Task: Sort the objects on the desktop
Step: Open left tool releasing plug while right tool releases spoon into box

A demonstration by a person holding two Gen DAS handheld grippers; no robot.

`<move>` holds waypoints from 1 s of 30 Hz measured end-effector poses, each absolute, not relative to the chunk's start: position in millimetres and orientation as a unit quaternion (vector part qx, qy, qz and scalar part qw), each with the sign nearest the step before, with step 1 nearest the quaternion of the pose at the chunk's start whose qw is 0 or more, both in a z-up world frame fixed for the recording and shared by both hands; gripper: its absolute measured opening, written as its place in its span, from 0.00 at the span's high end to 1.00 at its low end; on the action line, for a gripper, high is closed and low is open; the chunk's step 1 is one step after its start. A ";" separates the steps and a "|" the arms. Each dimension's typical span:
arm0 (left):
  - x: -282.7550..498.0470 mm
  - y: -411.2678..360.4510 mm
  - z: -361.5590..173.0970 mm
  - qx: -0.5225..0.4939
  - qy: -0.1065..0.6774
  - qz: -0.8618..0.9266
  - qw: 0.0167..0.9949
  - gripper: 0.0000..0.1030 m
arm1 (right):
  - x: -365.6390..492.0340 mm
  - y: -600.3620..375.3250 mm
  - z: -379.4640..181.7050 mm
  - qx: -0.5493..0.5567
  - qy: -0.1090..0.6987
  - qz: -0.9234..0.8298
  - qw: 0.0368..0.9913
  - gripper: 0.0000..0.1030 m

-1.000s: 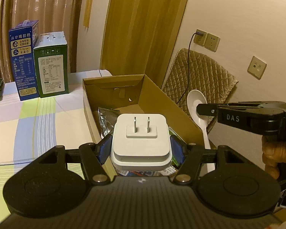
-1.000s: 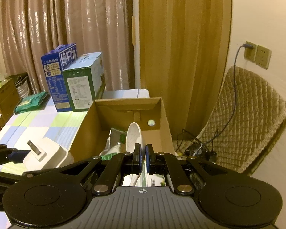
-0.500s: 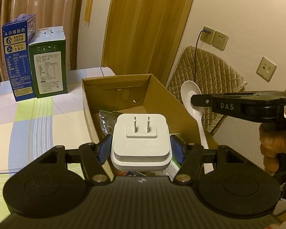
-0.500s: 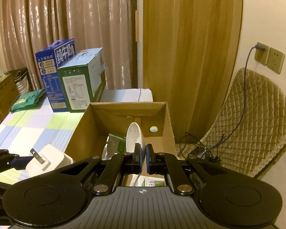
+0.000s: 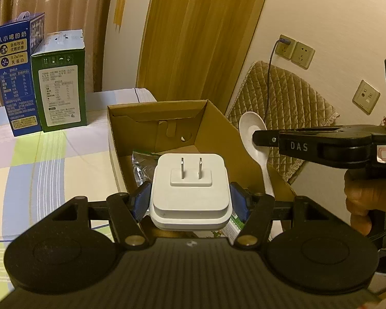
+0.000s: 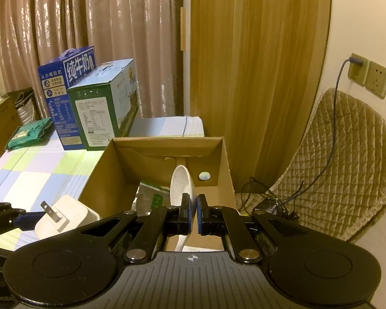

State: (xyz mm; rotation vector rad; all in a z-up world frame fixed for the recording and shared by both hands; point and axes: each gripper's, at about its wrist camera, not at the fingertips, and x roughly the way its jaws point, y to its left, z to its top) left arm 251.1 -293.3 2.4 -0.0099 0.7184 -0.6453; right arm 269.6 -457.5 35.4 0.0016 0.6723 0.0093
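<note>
Left wrist view: the left gripper [image 5: 190,200] has its jaws spread about halfway and clamped on the sides of a white plug adapter [image 5: 190,193], prongs facing away from the camera. The adapter hangs over the near end of an open cardboard box [image 5: 218,128] that sits on the checked tabletop [image 5: 51,167]; packets lie inside the box. To the right, the right gripper [image 5: 260,139] holds a white spoon [image 5: 252,131] above the box's right wall.

Right wrist view: the right gripper's [image 6: 192,213] jaws are pressed almost together on the spoon's [image 6: 180,185] handle, its bowl pointing up over the box [image 6: 226,164]. The adapter [image 6: 64,216] shows at lower left, near the box's left wall.

Judged step: carrying both items to the box for dropping in. Next, each gripper needs lowering inside the walls before the jaws open, clear of each other.
</note>
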 end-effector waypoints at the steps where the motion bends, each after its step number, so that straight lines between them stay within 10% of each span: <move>1: 252.3 -293.6 1.6 -0.004 0.346 -0.310 0.886 0.42 | 271.0 -457.5 35.0 0.000 0.330 0.004 0.944 0.99; 27: 261.2 -267.4 3.1 -0.027 0.339 -0.290 0.895 0.41 | 297.4 -442.3 28.4 0.010 0.336 0.013 0.942 0.98; 30: 260.8 -263.5 4.0 -0.029 0.336 -0.287 0.897 0.36 | 300.7 -442.8 26.8 0.017 0.340 0.015 0.940 0.84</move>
